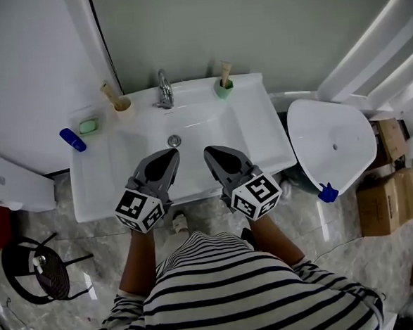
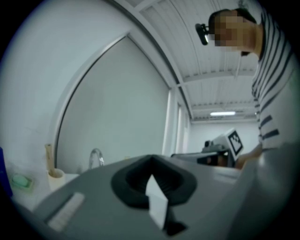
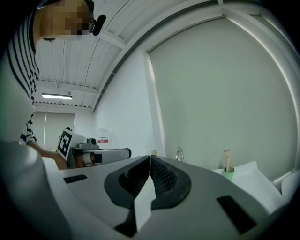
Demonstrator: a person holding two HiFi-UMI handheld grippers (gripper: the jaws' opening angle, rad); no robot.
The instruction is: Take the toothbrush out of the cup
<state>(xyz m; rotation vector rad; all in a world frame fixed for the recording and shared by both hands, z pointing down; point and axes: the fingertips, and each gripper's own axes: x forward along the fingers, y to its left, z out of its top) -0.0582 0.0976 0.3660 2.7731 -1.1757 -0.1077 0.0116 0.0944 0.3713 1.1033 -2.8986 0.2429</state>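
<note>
Two cups stand at the back of the white sink (image 1: 261,139). Left of the faucet (image 1: 164,89) is a cream cup (image 1: 124,105) with a bamboo toothbrush (image 1: 110,94) leaning in it. Right of the faucet a green cup (image 1: 223,90) holds another bamboo toothbrush (image 1: 225,73). My left gripper (image 1: 172,155) and right gripper (image 1: 209,153) hover side by side over the basin's front half, both shut and empty, well short of the cups. The left gripper view shows the cream cup (image 2: 55,178) far left beyond the left gripper (image 2: 151,157). The right gripper view shows the green cup (image 3: 228,174) beyond the right gripper (image 3: 150,157).
A green soap dish (image 1: 88,125) and a blue bottle (image 1: 72,140) lie on the sink's left ledge. The drain (image 1: 174,140) sits mid-basin. A white bowl-shaped fixture (image 1: 332,141) and cardboard boxes (image 1: 386,197) stand to the right, a black stool (image 1: 37,268) to the left.
</note>
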